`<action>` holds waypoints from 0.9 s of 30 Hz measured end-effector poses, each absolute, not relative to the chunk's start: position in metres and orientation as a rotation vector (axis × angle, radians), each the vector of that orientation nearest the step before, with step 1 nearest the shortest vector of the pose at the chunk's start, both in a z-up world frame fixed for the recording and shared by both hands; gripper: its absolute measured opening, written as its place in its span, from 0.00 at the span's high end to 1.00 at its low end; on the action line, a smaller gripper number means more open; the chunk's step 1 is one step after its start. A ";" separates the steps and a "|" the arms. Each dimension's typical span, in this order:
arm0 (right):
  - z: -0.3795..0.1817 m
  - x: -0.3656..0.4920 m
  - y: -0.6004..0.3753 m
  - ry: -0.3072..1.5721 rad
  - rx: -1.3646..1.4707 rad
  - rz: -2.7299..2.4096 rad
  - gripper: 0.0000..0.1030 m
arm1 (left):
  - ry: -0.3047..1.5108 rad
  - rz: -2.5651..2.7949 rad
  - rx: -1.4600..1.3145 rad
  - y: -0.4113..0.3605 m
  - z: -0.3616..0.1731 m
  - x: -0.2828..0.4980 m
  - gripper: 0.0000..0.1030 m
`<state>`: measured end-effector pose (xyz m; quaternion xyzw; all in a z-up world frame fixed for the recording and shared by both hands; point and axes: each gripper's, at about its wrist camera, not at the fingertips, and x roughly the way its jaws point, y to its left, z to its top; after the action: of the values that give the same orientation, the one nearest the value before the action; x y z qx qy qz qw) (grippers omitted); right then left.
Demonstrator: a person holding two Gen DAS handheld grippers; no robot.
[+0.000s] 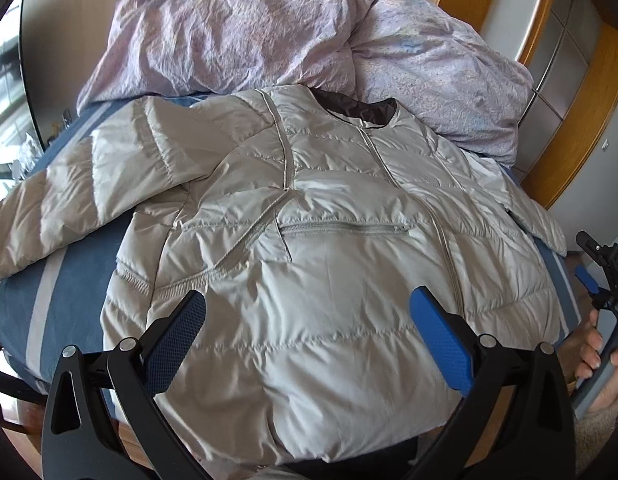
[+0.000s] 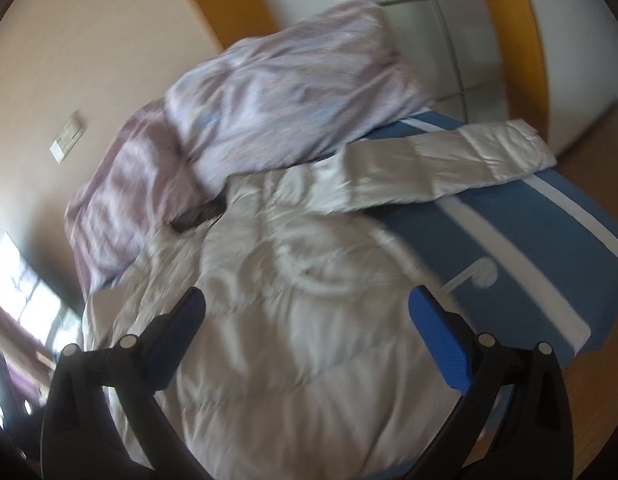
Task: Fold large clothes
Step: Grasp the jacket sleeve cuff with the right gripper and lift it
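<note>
A light grey quilted puffer jacket [image 1: 329, 232] lies front up on the bed, zipped, collar toward the crumpled duvet. Its one sleeve [image 1: 69, 200] stretches out to the left. In the blurred right wrist view the same jacket [image 2: 293, 320] fills the middle and its other sleeve [image 2: 449, 164] reaches right across the sheet. My left gripper [image 1: 307, 312] hovers open over the jacket's lower half, nothing between its blue pads. My right gripper [image 2: 307, 312] is open above the hem area too. That right gripper [image 1: 589, 268] also shows at the right edge of the left wrist view, held by a hand [image 1: 597, 356].
A crumpled lilac duvet [image 1: 269, 36] is heaped at the head of the bed [image 1: 69, 288], which has a blue sheet with pale stripes. Wooden-framed wardrobe doors [image 1: 565, 92] stand to the right. A wooden floor [image 2: 605, 400] borders the bed's corner.
</note>
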<state>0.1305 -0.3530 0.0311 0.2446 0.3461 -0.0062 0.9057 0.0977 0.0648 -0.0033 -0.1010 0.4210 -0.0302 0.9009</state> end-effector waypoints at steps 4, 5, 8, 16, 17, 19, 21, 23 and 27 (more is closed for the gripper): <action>0.013 0.166 -0.407 0.753 0.692 -0.086 0.09 | 0.881 -0.091 -0.224 0.073 -0.001 0.120 0.01; 0.008 0.173 -0.416 0.769 0.734 -0.098 0.15 | 0.879 -0.090 -0.222 0.075 0.001 0.127 0.01; -0.019 0.197 -0.453 0.825 0.913 -0.150 0.30 | 0.837 -0.088 -0.235 0.083 0.007 0.143 0.01; -0.073 0.228 -0.513 0.844 1.158 -0.303 0.45 | 0.829 -0.087 -0.258 0.091 0.011 0.189 0.01; -0.075 0.230 -0.517 0.843 1.165 -0.320 0.46 | 0.829 -0.098 -0.243 0.087 0.011 0.196 0.01; -0.081 0.235 -0.528 0.834 1.179 -0.356 0.47 | 0.828 -0.114 -0.225 0.081 0.010 0.205 0.01; -0.083 0.239 -0.535 0.825 1.185 -0.383 0.50 | 0.827 -0.147 -0.224 0.075 0.008 0.214 0.01; -0.085 0.242 -0.547 0.806 1.181 -0.423 0.52 | 0.843 -0.171 -0.234 0.070 0.003 0.226 0.01; -0.086 0.248 -0.569 0.780 1.150 -0.502 0.68 | 0.873 -0.239 -0.263 0.063 -0.004 0.247 0.01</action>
<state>0.2483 -0.5694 -0.0859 0.5239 0.3553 -0.2289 0.7395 0.2473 0.0626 -0.0043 -0.1265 0.4206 -0.1150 0.8910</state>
